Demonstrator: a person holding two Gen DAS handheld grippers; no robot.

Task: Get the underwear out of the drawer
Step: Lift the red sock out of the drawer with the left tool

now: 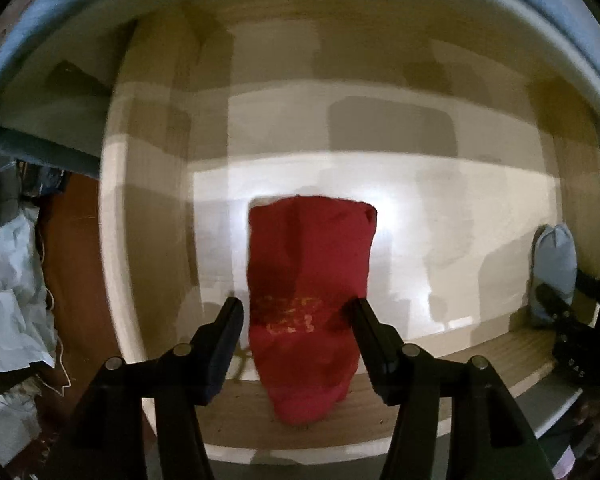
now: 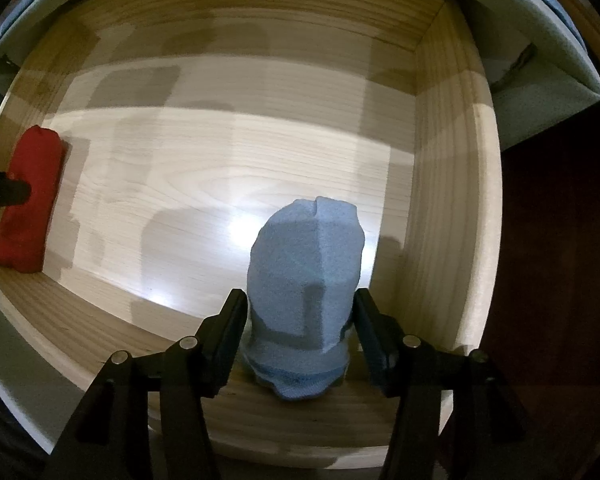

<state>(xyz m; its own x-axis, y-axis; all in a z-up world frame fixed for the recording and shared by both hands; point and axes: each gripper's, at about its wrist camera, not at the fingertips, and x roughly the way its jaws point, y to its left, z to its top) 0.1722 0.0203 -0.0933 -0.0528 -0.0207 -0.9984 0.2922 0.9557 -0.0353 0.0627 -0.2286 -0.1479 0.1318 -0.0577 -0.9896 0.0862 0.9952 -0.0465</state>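
Now: pre-grasp in drawer [image 2: 440, 184]. Left tool [image 1: 296, 308] gapes astride red roll [image 1: 308, 280], right tool [image 2: 300, 300] astride blue roll [image 2: 304, 280], unclamped. Next: pinch, then lift.

Dim fisheye views, central glare, left view motion-blurred.

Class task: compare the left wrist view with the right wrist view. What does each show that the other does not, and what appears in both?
Only the left wrist view shows crumpled pale fabric outside the drawer, and the left gripper from behind, its jaws straddling the red underwear without visibly pressing it. Only the right wrist view shows the right gripper from behind, jaws either side of the light blue underwear, and clear wood grain. Both show the wooden drawer, both folded pieces inside it, and a glimpse of the other gripper.
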